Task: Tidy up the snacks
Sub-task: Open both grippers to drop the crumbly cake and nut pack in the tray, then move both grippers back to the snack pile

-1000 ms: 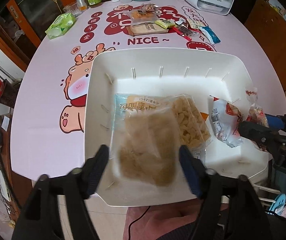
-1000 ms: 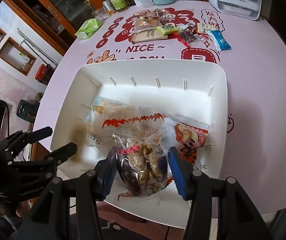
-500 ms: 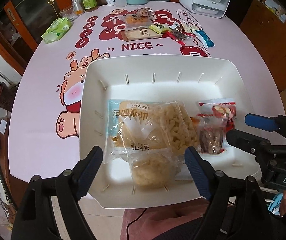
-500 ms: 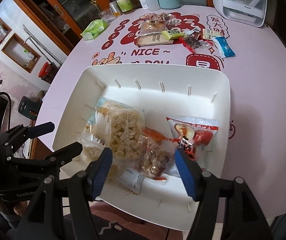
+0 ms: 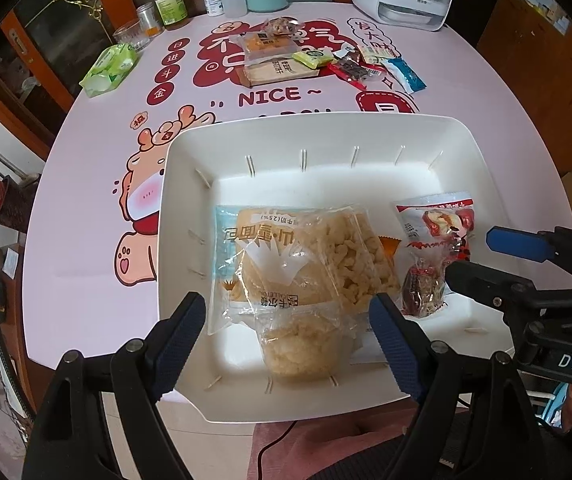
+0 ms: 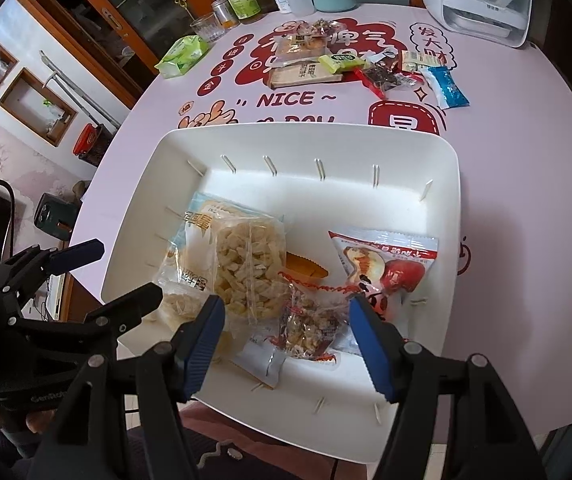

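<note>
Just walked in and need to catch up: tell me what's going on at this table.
A person is sorting snacks with a gripper in each hand. Several packets already lie in the white tray, among them a bread packet and a red-and-white packet. The left gripper and the right gripper both hover over the tray with fingers apart, holding nothing. More snacks wait in a loose pile on the far side of the pink table.

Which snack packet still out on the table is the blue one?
The blue packet, at the right end of the snack pile beyond the white tray. Its neighbours are red, green and brown.
</note>
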`<state>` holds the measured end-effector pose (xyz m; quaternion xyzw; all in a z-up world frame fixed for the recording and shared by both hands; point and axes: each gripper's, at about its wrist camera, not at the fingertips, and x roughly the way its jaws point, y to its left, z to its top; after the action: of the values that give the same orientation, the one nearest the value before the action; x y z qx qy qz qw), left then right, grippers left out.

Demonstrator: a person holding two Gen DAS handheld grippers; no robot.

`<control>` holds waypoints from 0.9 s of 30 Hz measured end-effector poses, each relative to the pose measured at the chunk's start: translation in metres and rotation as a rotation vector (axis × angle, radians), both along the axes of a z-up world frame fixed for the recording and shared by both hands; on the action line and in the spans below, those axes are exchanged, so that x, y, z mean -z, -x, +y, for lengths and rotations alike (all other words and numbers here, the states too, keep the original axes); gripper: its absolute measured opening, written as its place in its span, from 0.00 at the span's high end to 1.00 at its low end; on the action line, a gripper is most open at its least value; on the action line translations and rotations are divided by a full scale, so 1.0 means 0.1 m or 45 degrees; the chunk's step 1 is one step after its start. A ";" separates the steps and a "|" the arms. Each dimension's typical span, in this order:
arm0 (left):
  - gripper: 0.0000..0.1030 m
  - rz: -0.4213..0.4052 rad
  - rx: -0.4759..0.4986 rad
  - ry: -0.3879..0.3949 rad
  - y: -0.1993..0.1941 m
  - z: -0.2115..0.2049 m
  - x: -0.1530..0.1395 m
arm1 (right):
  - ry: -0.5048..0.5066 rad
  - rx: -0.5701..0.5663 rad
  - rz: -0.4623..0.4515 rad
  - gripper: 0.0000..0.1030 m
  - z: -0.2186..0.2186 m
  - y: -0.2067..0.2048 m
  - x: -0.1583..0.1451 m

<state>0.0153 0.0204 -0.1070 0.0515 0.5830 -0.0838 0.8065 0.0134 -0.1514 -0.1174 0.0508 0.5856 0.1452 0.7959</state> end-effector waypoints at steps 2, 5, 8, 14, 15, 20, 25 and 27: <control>0.19 -0.001 0.002 -0.002 -0.01 -0.01 0.00 | -0.001 0.005 0.003 0.37 0.00 -0.01 0.01; 0.19 -0.004 0.009 -0.012 -0.03 -0.01 -0.01 | -0.002 0.013 0.001 0.37 -0.01 -0.03 0.01; 0.19 -0.007 0.014 -0.016 -0.08 -0.01 -0.03 | -0.007 0.029 0.000 0.37 -0.02 -0.06 0.01; 0.19 -0.006 0.004 0.007 -0.27 0.04 -0.09 | -0.033 0.084 -0.011 0.37 -0.11 -0.17 -0.06; 0.19 -0.006 0.004 0.009 -0.31 0.04 -0.11 | -0.037 0.093 -0.015 0.37 -0.13 -0.20 -0.08; 0.19 -0.059 0.046 -0.028 -0.63 0.04 -0.30 | -0.002 0.130 -0.083 0.37 -0.25 -0.39 -0.28; 0.17 -0.141 0.145 -0.082 -1.02 -0.04 -0.55 | 0.046 0.160 -0.172 0.37 -0.39 -0.65 -0.54; 0.13 -0.162 0.184 -0.084 -1.21 -0.08 -0.64 | 0.048 0.178 -0.204 0.37 -0.48 -0.82 -0.66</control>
<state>0.1360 0.0123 -0.0427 0.1253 0.5277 -0.1191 0.8317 0.0957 -0.1999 -0.0516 0.0648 0.5178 0.0819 0.8491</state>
